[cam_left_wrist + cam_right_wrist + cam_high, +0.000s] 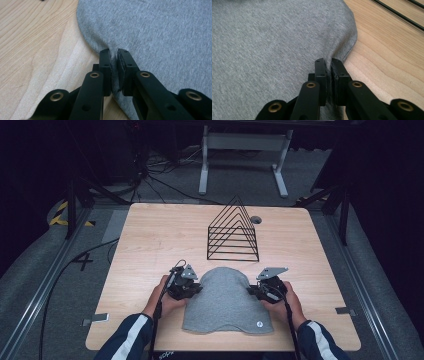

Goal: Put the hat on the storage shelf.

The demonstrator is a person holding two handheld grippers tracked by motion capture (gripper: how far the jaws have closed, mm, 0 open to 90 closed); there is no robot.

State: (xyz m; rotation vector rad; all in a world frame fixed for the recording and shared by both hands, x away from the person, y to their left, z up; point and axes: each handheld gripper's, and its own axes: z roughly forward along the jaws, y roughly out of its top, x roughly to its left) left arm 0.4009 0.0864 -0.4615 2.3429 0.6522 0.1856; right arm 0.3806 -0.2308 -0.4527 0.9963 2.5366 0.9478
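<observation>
A grey knitted beanie (225,302) lies flat on the wooden table (150,240), its rounded crown pointing away from me. My left gripper (192,290) is at the beanie's left edge. In the left gripper view its jaws (113,53) are shut on a pinch of the grey fabric (155,32). My right gripper (256,291) is at the beanie's right edge. In the right gripper view it (329,62) pinches the beanie (274,42) at its edge, jaws shut on the cloth. A small round tag (259,324) shows near the brim's right corner.
A black wire rack (233,232) shaped like a row of triangles stands just behind the beanie. A round cable hole (256,220) lies in the tabletop beside it. White table legs (245,155) and cables are on the floor beyond the far edge.
</observation>
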